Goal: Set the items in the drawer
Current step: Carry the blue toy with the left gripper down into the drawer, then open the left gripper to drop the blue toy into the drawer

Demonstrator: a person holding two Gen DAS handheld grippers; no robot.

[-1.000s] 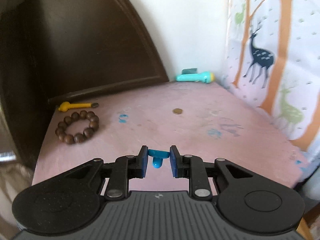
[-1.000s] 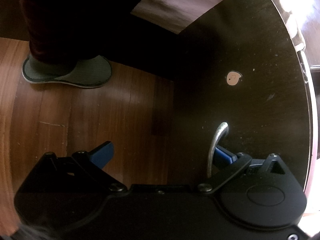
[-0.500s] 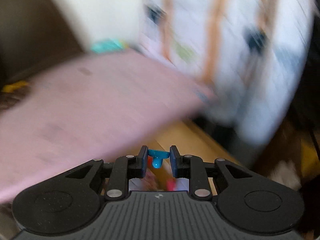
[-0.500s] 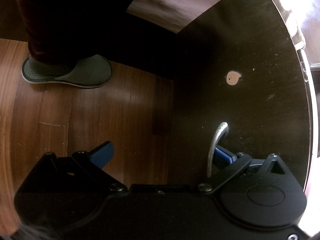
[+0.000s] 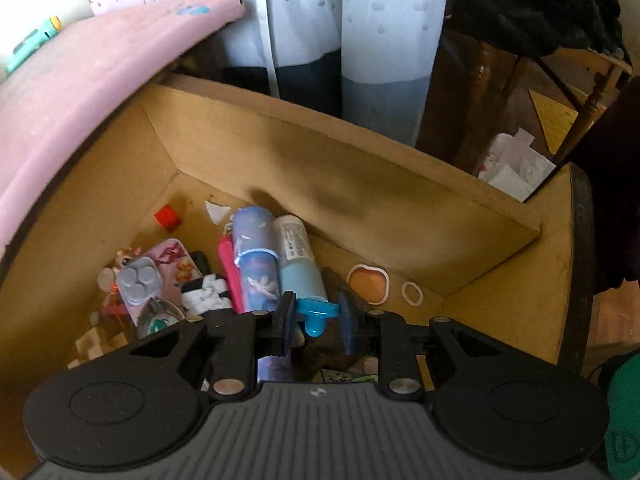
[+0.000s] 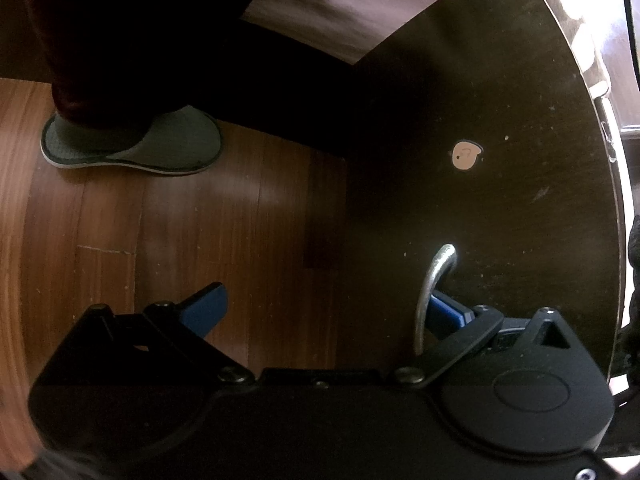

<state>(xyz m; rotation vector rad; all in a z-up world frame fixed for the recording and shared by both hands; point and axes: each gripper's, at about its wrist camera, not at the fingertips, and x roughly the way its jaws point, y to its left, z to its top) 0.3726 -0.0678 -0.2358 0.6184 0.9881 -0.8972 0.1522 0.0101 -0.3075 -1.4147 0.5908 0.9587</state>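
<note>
My left gripper (image 5: 316, 316) is shut on a small blue plastic piece (image 5: 315, 314) and holds it above the open wooden drawer (image 5: 360, 176). The drawer holds several items: two blue tubes (image 5: 256, 264), a red cube (image 5: 167, 217), a pink case (image 5: 176, 260) and an orange sticker (image 5: 368, 283). My right gripper (image 6: 328, 308) is open, its right finger (image 6: 446, 312) hooked behind the metal handle (image 6: 434, 284) on the dark drawer front (image 6: 500, 200); its left finger hangs over the floor.
The pink nightstand top (image 5: 80, 68) is at upper left with a teal flashlight (image 5: 34, 42) on it. A deer-print curtain (image 5: 340, 20) hangs behind the drawer. A slippered foot (image 6: 132, 144) stands on the wooden floor (image 6: 120, 240).
My left gripper has swung from over the pink tabletop to the right and down over the open drawer, still holding the blue piece. The right gripper has stayed at the handle.
</note>
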